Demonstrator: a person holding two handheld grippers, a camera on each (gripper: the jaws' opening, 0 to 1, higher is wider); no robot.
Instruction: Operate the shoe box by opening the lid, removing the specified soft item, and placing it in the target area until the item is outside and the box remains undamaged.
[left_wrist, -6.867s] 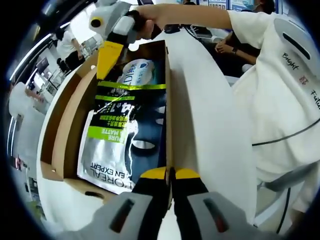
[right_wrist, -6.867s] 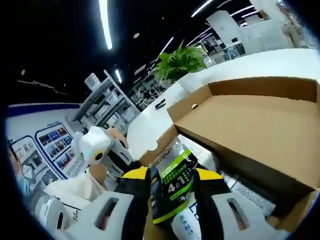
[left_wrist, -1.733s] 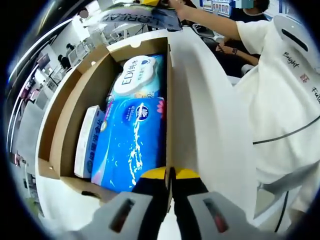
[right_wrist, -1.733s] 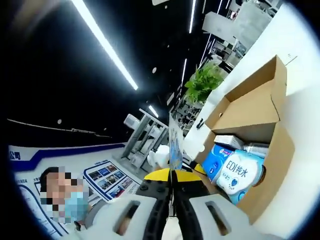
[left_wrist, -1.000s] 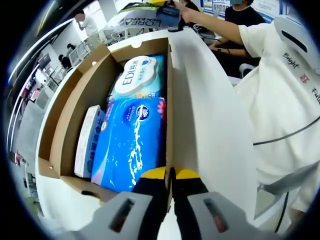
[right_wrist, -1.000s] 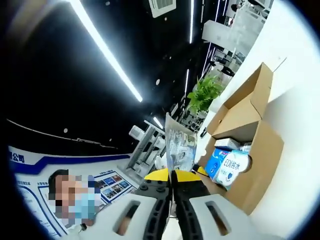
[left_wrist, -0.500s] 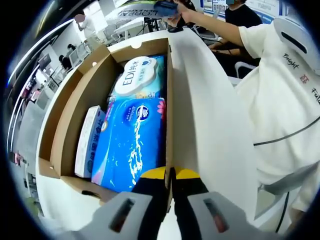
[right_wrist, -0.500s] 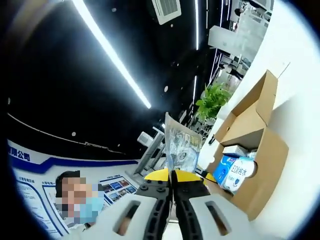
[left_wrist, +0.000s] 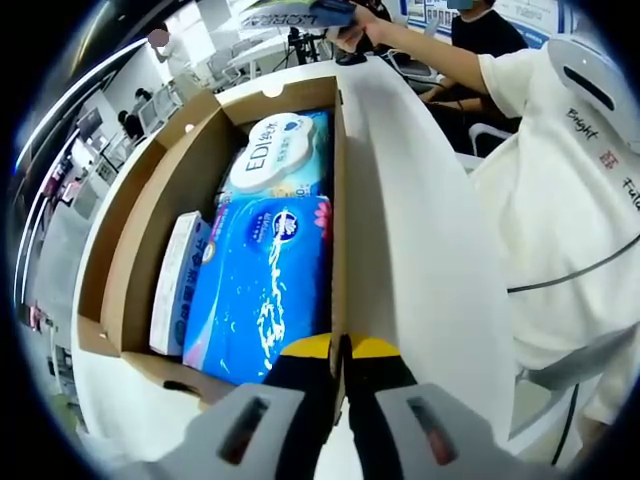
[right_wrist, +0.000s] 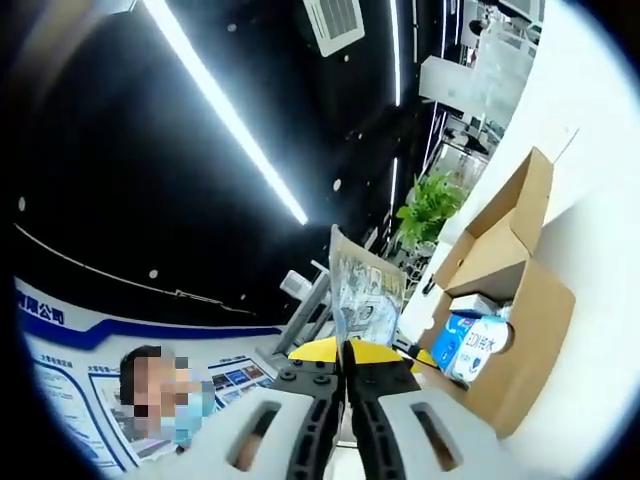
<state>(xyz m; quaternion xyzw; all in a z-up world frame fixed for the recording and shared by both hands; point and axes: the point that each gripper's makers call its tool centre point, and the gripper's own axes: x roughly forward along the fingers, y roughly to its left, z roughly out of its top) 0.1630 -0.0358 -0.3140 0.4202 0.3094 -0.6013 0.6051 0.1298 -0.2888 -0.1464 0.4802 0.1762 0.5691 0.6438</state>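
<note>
The brown shoe box (left_wrist: 130, 220) lies open on the white table, its lid folded out to the left. My left gripper (left_wrist: 340, 348) is shut on the top edge of the box's near right wall. Far beyond the box, the right gripper (left_wrist: 330, 12) holds the silver L'Oreal pouch (left_wrist: 275, 15) up in the air. In the right gripper view my right gripper (right_wrist: 342, 345) is shut on that pouch (right_wrist: 360, 285), which stands up from the jaws. The open box (right_wrist: 520, 310) sits lower right, well apart from the pouch.
Inside the box lie a blue tissue pack (left_wrist: 265, 290), a white EDI wipes pack (left_wrist: 275, 150) and a slim white carton (left_wrist: 175, 280). Bare white table (left_wrist: 410, 250) runs along the box's right side. A person in a white shirt (left_wrist: 560, 200) stands at the right. A green plant (right_wrist: 432, 208) stands behind.
The pouch, lying in the box 6.9 s ago, has been lifted out by the right gripper and now hangs high beyond the far end. My left gripper has kept its hold.
</note>
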